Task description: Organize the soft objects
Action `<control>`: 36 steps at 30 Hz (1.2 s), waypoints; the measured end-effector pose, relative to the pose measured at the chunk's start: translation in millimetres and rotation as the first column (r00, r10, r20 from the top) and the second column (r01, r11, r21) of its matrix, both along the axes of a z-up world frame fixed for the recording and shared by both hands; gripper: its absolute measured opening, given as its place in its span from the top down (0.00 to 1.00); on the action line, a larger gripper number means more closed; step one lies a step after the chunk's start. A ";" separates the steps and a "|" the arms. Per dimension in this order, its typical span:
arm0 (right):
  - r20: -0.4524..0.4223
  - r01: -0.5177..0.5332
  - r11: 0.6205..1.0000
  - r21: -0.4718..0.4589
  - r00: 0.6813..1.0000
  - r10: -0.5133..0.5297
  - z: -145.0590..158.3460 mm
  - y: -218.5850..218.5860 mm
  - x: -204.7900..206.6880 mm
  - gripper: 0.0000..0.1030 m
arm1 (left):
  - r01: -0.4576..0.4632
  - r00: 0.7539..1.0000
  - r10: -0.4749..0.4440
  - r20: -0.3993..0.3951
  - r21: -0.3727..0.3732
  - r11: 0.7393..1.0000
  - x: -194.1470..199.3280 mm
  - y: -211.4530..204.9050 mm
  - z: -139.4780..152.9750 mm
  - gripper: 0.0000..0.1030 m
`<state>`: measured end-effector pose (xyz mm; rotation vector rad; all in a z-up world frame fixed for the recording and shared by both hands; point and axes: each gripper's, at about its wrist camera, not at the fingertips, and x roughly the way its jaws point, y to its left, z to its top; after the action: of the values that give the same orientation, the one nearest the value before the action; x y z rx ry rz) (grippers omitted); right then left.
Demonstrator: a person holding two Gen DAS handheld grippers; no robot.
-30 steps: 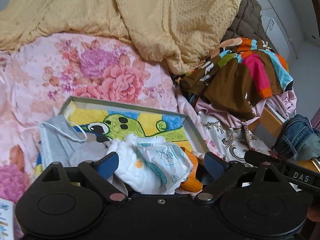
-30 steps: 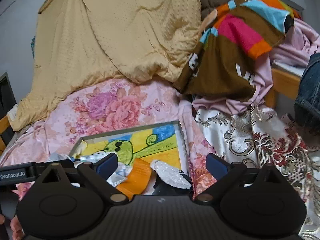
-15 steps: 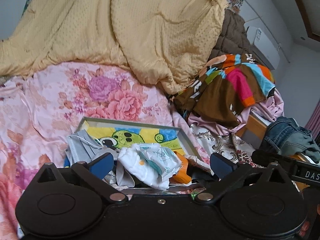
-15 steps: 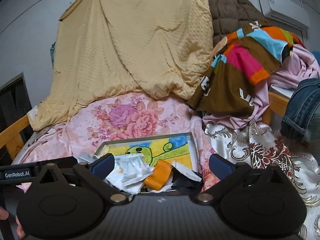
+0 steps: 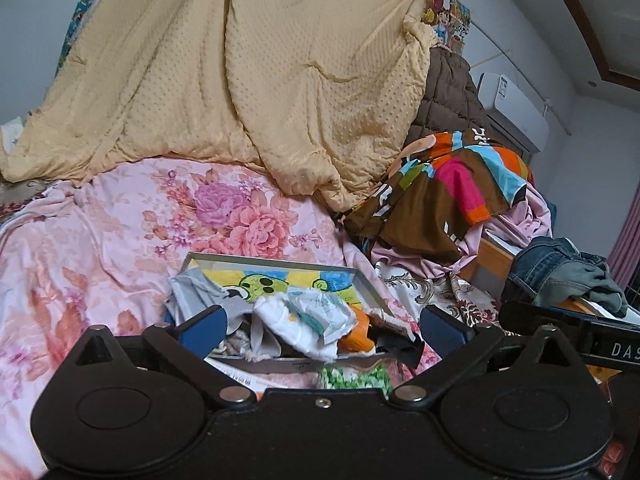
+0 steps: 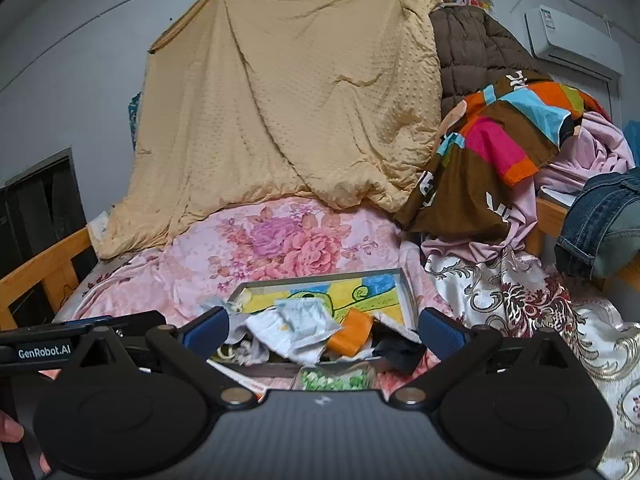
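**Soft objects heaped in the tray, sorting not yet visibly begun**

Soft objects (image 5: pixel 308 320) are seen piled loosely at the near end of a shallow metal tray (image 5: pixel 366 286) whose floor carries a yellow, green and blue cartoon picture. The tray rests on a bed covered by a pink floral sheet (image 5: pixel 120 240). Within the heap a grey face mask (image 5: pixel 192 292) lies at the left side, a white printed cloth or pouch (image 5: pixel 320 314) lies crumpled in the middle, an orange piece (image 6: pixel 352 332) sits to its right, and a black fabric item (image 6: pixel 394 350) spills over the tray's near right corner. A green and white knitted item (image 6: pixel 334 379) is seen just outside the near rim, on the bed.

The left gripper (image 5: pixel 320 326) is held with its jaws spread wide, and nothing is gripped between them. The right gripper (image 6: pixel 322 330) is likewise fully parted and empty. Both hover on the near side of the tray, the pile framed between the fingers of each, but no contact with any item can be made out.

As to progress, little appears done: the items overlap in a jumble, none is folded or laid out separately, and the far half of the tray is left bare. It is judged that nearly all of the sorting remains, beginning with a first item being picked from the pile. The yellow blanket (image 6: pixel 288 100) and the heaped clothes (image 6: pixel 508 140) on the right are untouched.
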<state>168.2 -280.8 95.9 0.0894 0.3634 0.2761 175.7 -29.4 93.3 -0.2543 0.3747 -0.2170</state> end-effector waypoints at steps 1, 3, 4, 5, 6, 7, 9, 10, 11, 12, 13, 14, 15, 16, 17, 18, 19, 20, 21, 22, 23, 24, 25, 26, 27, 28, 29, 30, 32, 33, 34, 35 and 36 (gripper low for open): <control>0.006 0.005 1.000 0.000 1.000 -0.005 -1.2 1.0 -5.5 0.00 | -0.003 1.000 0.003 0.001 0.002 1.000 -6.3 1.3 -1.3 0.01; 0.020 0.017 1.000 0.005 1.000 -0.017 -4.7 2.8 -16.9 0.00 | -0.018 1.000 0.018 -0.001 0.003 1.000 -18.8 4.3 -5.6 0.01; 0.025 0.021 1.000 0.006 0.999 -0.021 -6.9 3.9 -23.0 0.00 | -0.025 1.000 0.025 -0.002 0.002 1.000 -25.2 5.5 -8.0 0.01; 0.029 0.025 1.000 0.006 0.999 -0.025 -9.0 4.9 -27.8 0.00 | -0.031 1.000 0.031 -0.002 0.000 1.000 -31.9 6.7 -10.9 0.01; 0.030 0.028 1.000 0.006 0.999 -0.028 -11.0 5.7 -32.2 0.00 | -0.036 0.999 0.036 -0.002 0.001 0.999 -37.2 7.3 -13.2 0.01; 0.031 0.031 1.000 0.005 0.999 -0.031 -13.6 6.7 -37.2 0.00 | -0.041 0.999 0.041 -0.001 0.002 0.999 -41.9 7.7 -15.2 0.01; 0.032 0.036 0.999 0.001 0.999 -0.036 -18.9 8.1 -46.0 0.00 | -0.050 0.999 0.050 0.002 0.007 0.999 -52.4 9.1 -19.7 0.01; 0.031 0.036 0.999 -0.003 0.999 -0.036 -21.5 8.7 -49.0 0.00 | -0.052 0.999 0.052 0.002 0.011 0.999 -57.3 9.7 -21.7 0.01; 0.031 0.037 0.999 -0.006 0.999 -0.037 -24.1 10.0 -53.1 0.00 | -0.055 0.998 0.055 0.003 0.015 0.998 -63.0 10.4 -24.2 0.01; 0.032 0.040 0.999 -0.007 0.999 -0.040 -26.5 10.8 -56.6 0.00 | -0.058 0.998 0.058 0.003 0.016 0.998 -67.1 11.1 -26.5 0.01; 0.033 0.044 0.999 -0.007 0.998 -0.043 -29.3 11.6 -61.2 0.00 | -0.060 0.998 0.060 0.003 0.016 0.998 -70.8 11.6 -28.7 0.01; 0.033 0.046 0.999 -0.005 0.998 -0.046 -31.7 12.1 -64.5 0.00 | -0.063 0.998 0.063 0.001 0.016 0.998 -74.9 12.8 -31.3 0.01; 0.031 0.047 0.999 -0.004 0.998 -0.047 -34.4 12.0 -68.0 0.00 | -0.066 0.998 0.066 -0.002 0.015 0.998 -78.4 14.4 -33.8 0.01; 0.030 0.048 0.999 -0.004 0.998 -0.048 -36.8 12.2 -70.6 0.00 | -0.070 0.998 0.070 -0.007 0.015 0.997 -81.6 15.9 -36.6 0.01; 0.028 0.050 0.999 -0.005 0.998 -0.050 -39.0 12.3 -73.0 0.00 | -0.075 0.997 0.075 -0.012 0.013 0.997 -83.4 17.5 -38.9 0.01; 0.025 0.052 0.999 -0.007 0.998 -0.051 -41.7 12.7 -75.7 0.00 | -0.081 0.997 0.081 -0.017 0.011 0.997 -85.6 18.7 -41.2 0.01; 0.022 0.054 0.999 -0.007 0.998 -0.054 -43.9 13.1 -77.9 0.00 | -0.087 0.996 0.088 -0.023 0.007 0.996 -87.7 20.3 -43.7 0.01; 0.020 0.056 0.998 -0.007 0.998 -0.056 -46.0 13.5 -79.8 0.00 | -0.092 0.995 0.092 -0.031 0.005 0.996 -89.1 21.7 -45.7 0.01; 0.015 0.058 0.998 -0.006 0.998 -0.058 -49.0 13.8 -82.2 0.00 | -0.098 0.994 0.098 -0.042 0.003 0.995 -91.0 23.4 -48.2 0.01; 0.009 0.059 0.998 -0.004 0.998 -0.059 -51.5 14.1 -83.9 0.00 | -0.103 0.993 0.103 -0.050 0.000 0.995 -92.9 25.0 -50.3 0.01; 0.002 0.061 0.998 -0.002 0.998 -0.061 -54.3 14.7 -85.4 0.00 | -0.108 0.993 0.107 -0.056 -0.003 0.994 -94.3 26.4 -52.4 0.01; -0.006 0.062 0.998 -0.001 0.998 -0.062 -57.2 15.1 -86.6 0.00 | -0.112 0.992 0.112 -0.062 -0.005 0.994 -96.2 27.5 -54.4 0.01; -0.015 0.063 0.998 0.000 0.998 -0.063 -60.6 16.1 -88.0 0.00 | -0.114 0.991 0.114 -0.068 -0.003 0.993 -97.9 28.2 -55.9 0.01; -0.024 0.064 0.998 0.002 0.998 -0.064 -64.1 16.8 -89.3 0.00 | -0.116 0.990 0.116 -0.077 0.001 0.993 -99.5 29.0 -57.9 0.01; -0.031 0.068 0.998 0.005 0.997 -0.068 -67.1 17.1 -90.3 0.00 | -0.118 0.990 0.118 -0.082 0.006 0.993 -100.9 29.4 -59.8 0.01; -0.037 0.071 0.997 0.010 0.997 -0.071 -70.1 16.9 -91.4 0.00 | -0.119 0.989 0.119 -0.084 0.011 0.993 -102.4 29.7 -61.7 0.01; -0.044 0.073 0.997 0.014 0.996 -0.073 -72.8 17.3 -92.4 0.00 | -0.118 0.989 0.119 -0.087 0.018 0.993 -103.7 29.7 -63.9 0.01; -0.051 0.076 0.997 0.018 0.996 -0.074 -75.8 17.6 -93.4 0.00 | -0.118 0.989 0.120 -0.090 0.024 0.993 -104.9 29.9 -66.0 0.01; -0.059 0.080 0.997 0.018 0.995 -0.078 -80.9 18.4 -94.7 0.00 | -0.121 0.987 0.124 -0.100 0.034 0.992 -107.6 30.7 -71.6 0.01; -0.061 0.080 0.997 0.013 0.995 -0.079 -83.4 19.0 -95.6 0.00 | -0.123 0.986 0.126 -0.106 0.038 0.992 -108.4 31.2 -74.1 0.01; -0.063 0.080 0.997 0.007 0.995 -0.080 -85.4 19.0 -96.0 0.00 | -0.124 0.985 0.128 -0.112 0.041 0.991 -109.6 31.5 -76.9 0.01; -0.065 0.081 0.997 0.002 0.995 -0.081 -87.2 19.5 -96.2 0.00 | -0.126 0.985 0.130 -0.117 0.042 0.991 -110.8 32.3 -79.6 0.01; -0.067 0.082 0.997 -0.002 0.994 -0.082 -89.1 19.5 -96.7 0.00 | -0.130 0.983 0.134 -0.122 0.042 0.991 -112.1 33.4 -82.6 0.01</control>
<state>71.5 -261.3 6.8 0.1143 0.4253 0.1923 63.5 3.9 10.7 -0.2588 0.4831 -0.0640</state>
